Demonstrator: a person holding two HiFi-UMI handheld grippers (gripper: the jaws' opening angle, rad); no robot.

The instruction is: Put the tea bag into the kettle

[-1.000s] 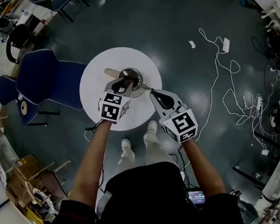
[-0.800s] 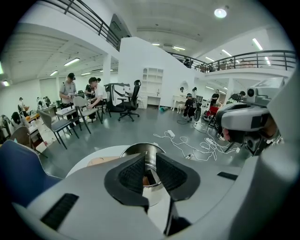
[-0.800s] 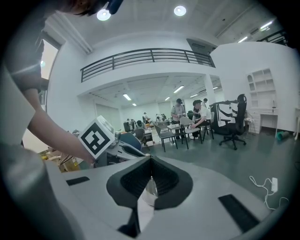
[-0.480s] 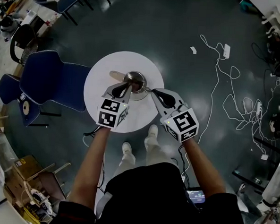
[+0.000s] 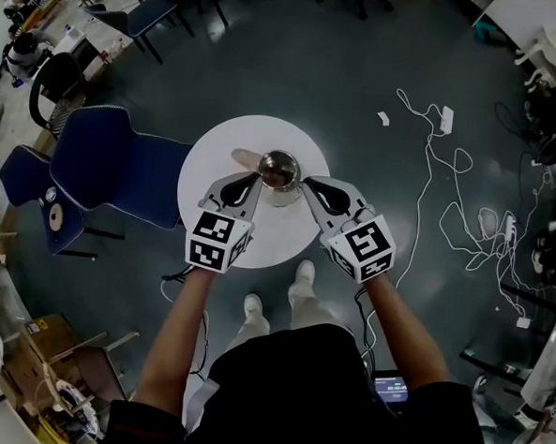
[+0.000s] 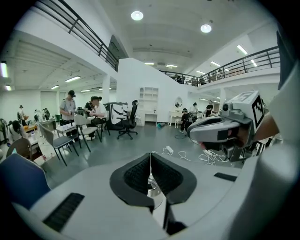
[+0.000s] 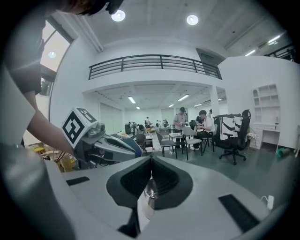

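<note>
A steel kettle [image 5: 279,170] with a pale wooden handle [image 5: 244,157] stands on the round white table [image 5: 217,147]. My left gripper [image 5: 252,178] sits just left of the kettle on the near side, its jaws pressed together. My right gripper [image 5: 306,182] is close to the kettle's right side, also shut. In the left gripper view the pads [image 6: 165,176] meet on a thin pale line, with the kettle [image 6: 153,188] glinting below. The right gripper view shows the kettle [image 7: 150,193] under its shut jaws. No tea bag shows in any view.
A blue chair [image 5: 103,168] stands against the table's left side. White cables [image 5: 450,180] trail over the dark floor to the right. The person's shoes [image 5: 299,265] are at the table's near edge. Desks and clutter line the left wall.
The left gripper has drawn back from over the kettle's mouth to its near left side. The right gripper has hardly moved.
</note>
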